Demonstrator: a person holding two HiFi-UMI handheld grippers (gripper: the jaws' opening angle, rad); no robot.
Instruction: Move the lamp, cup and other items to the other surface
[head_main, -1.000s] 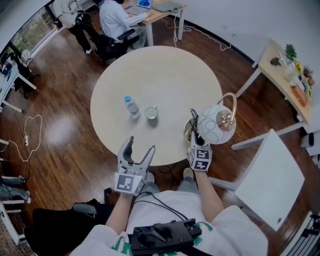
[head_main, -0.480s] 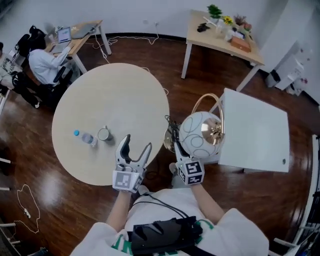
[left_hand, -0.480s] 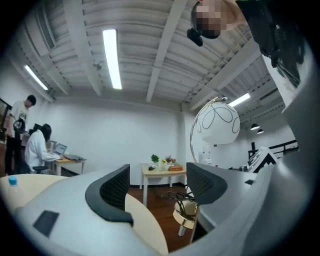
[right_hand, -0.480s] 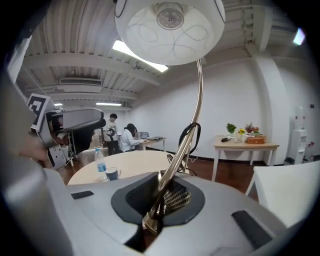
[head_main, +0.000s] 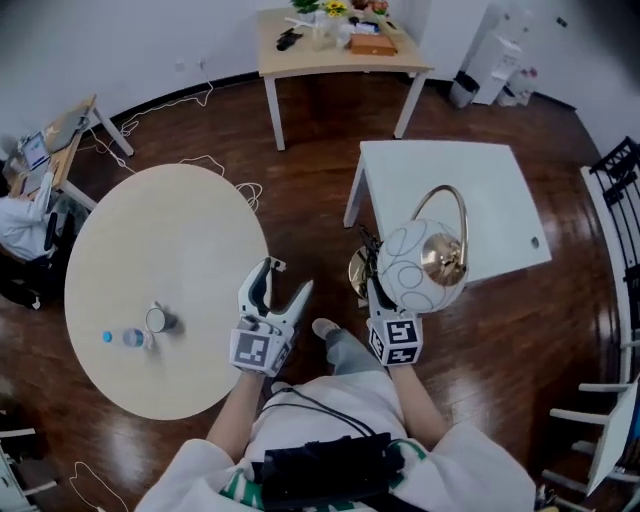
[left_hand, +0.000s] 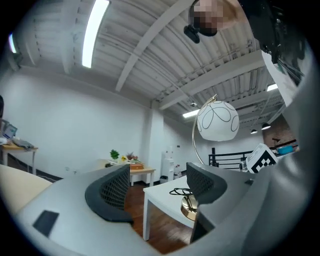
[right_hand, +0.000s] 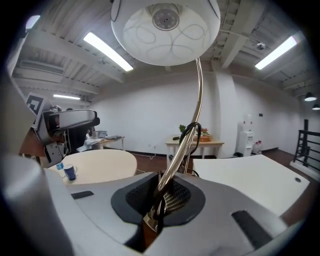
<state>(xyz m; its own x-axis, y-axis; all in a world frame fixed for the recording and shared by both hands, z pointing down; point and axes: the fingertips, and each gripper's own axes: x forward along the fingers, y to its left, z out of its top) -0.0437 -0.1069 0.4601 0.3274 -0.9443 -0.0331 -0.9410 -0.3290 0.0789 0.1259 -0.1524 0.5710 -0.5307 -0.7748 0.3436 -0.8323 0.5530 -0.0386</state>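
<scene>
The person has swung away from the round table (head_main: 150, 250), so the white table (head_main: 480, 190) now sits at one o'clock; the right gripper (head_main: 373, 288), pinching the lifted lamp (head_main: 420, 265) by its stem, should hold it upright and set it there softly, while the left gripper (head_main: 283, 277) hangs spread and empty.

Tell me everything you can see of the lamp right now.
The lamp has a white globe shade marked with thin dark loops. A brass-looking stem arches over to the shade from a round brass base. A black cord is bundled round the stem. The right gripper is shut on the stem low down, holding the lamp roughly upright off the floor by the near edge of the white table. I cannot tell whether the base touches the table.
</scene>
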